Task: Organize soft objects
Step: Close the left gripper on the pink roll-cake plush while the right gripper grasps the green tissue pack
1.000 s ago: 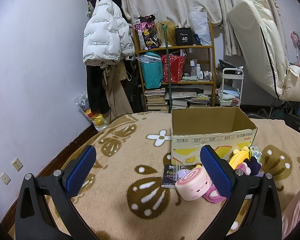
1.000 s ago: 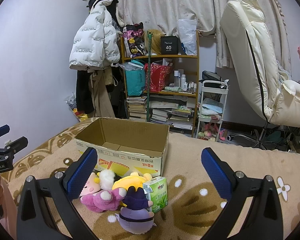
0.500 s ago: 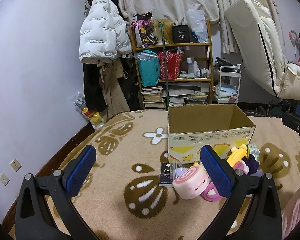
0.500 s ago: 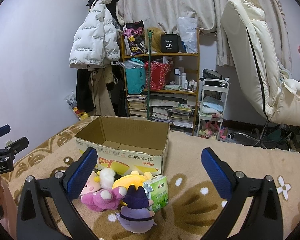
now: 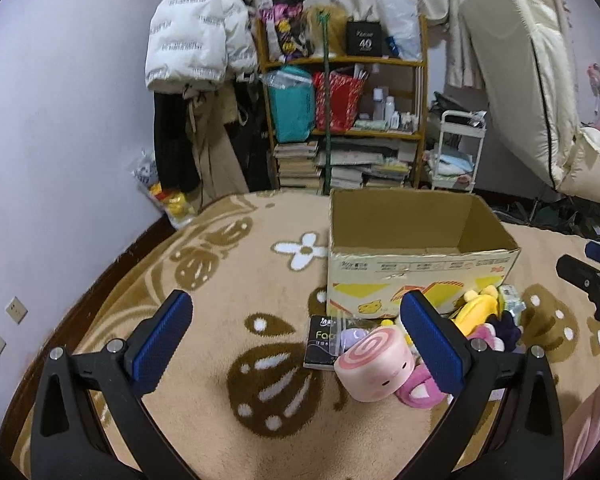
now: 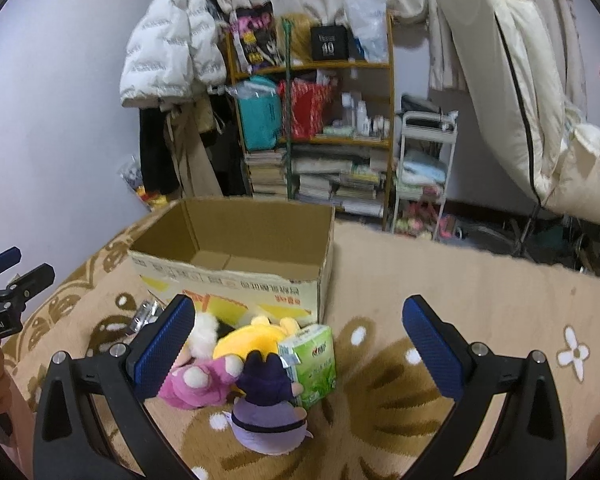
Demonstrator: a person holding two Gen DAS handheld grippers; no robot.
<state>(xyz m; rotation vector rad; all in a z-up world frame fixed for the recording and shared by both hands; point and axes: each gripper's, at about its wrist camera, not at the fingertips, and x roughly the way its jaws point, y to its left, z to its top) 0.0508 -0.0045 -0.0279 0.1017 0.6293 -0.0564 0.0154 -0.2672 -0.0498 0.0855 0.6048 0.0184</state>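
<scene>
An open empty cardboard box [image 5: 416, 256] [image 6: 236, 256] stands on the beige patterned blanket. In front of it lies a heap of soft things: a pink roll-shaped plush [image 5: 374, 364], a pink plush [image 6: 192, 384], a yellow plush [image 6: 252, 338], a purple plush [image 6: 266, 400], a green tissue pack [image 6: 314, 362] and a black packet [image 5: 322, 340]. My left gripper [image 5: 296, 344] is open and empty, left of the heap, its right finger [image 5: 430, 342] beside the roll plush. My right gripper [image 6: 298, 346] is open and empty, hovering over the heap.
A crowded bookshelf [image 5: 348, 120], a hanging white jacket [image 5: 196, 36], a small white trolley [image 6: 424, 168] and a cream recliner chair [image 6: 532, 92] stand beyond the blanket. A wall [image 5: 60, 140] runs along the left.
Both grippers have dipped a little and moved slightly nearer the box and heap. The right view tilted down onto the plush toys. Nothing was grasped.
</scene>
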